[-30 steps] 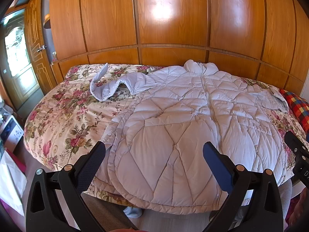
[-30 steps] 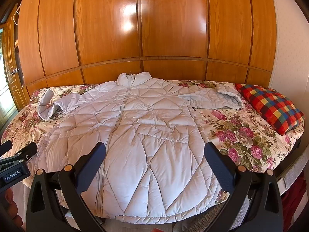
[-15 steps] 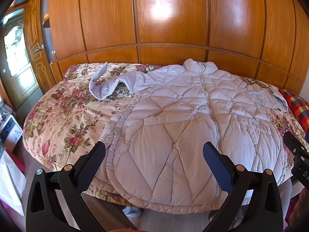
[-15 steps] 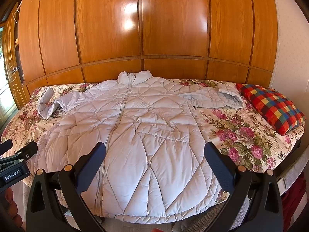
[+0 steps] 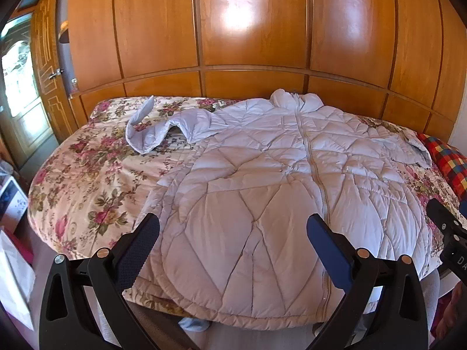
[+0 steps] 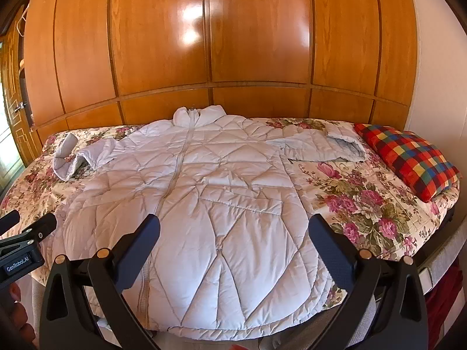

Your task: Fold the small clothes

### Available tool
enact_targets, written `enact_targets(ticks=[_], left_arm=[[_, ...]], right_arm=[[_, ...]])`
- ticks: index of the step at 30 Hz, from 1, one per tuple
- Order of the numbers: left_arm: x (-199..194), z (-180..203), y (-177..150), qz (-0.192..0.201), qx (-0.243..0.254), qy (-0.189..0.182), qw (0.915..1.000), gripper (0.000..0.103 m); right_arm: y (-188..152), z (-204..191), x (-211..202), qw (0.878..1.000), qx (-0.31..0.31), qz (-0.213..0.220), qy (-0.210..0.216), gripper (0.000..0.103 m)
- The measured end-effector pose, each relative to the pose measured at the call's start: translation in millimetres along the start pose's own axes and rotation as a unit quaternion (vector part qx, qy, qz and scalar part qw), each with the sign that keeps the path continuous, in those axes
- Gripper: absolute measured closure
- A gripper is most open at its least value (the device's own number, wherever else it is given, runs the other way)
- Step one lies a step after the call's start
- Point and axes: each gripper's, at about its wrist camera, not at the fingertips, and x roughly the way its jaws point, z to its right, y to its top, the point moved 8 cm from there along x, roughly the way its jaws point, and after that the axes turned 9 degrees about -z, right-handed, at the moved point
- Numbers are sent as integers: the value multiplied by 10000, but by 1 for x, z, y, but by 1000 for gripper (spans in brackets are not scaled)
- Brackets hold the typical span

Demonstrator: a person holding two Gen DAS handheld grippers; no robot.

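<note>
1. Two grippers, both empty: I recorded the left gripper (image 5: 232,234) with jaws spread wide over the hem on its side, and the right gripper (image 6: 233,234) likewise spread above the hem on the other side. Neither touched cloth.
2. The quilted jacket (image 6: 204,192) lay face up, zipped, flat across the floral bedspread (image 6: 359,204), collar toward the wooden headboard wall (image 6: 248,43), hem at the near edge of the bed and slightly overhanging it.
3. Left sleeve (image 5: 157,131) was curled and twisted back on itself, well out on the bedspread. Right sleeve (image 6: 324,145) lay bent across the bedspread, cuff near the checked pillow (image 6: 408,157).
4. My judgement: no fold started; sleeves come first.
5. Risks I noted:
   - The puffy, slick shell could squirt out of a shallow pinch, so a fold could spring open.
   - Grabbing only the top layer at the hem would separate front from back.
   - The twisted left sleeve, folded as is, would trap a lump.
   - The overhanging hem could drag the jacket off the bed if pulled toward me.
</note>
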Motion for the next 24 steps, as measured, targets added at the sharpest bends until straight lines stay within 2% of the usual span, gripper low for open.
enact_targets(ticks=[6,9,10,12,13,16,19,22,24], left_arm=[[22,9,0,-317,203,-183,9991,3],[41,13,-4,-637,218,-476,9966,3],[47,14,-4,-698,183,-551,9959,3],[62,13,-3,-801,90,-651,9946,3],[71,12,0,-854,57,-608,9945,3],[94,11,10,-890,157,-326,9954,3],[116,8,26,-728,297,77,9969,3],[141,0,42,-651,235,337,9970,3],[157,-6,54,-565,139,440,9973,3]], right_arm=[[1,14,12,9999,124,-36,2,2],[6,24,18,9998,141,143,32,2],[7,26,23,9995,87,197,218,2],[6,33,38,9976,200,-22,660,2],[4,43,50,9960,431,-223,752,2],[-1,76,77,9934,772,-573,624,2],[3,111,96,9919,949,-589,609,2],[17,144,109,9829,1460,-402,1046,2],[32,171,125,9721,1879,-440,1330,3]])
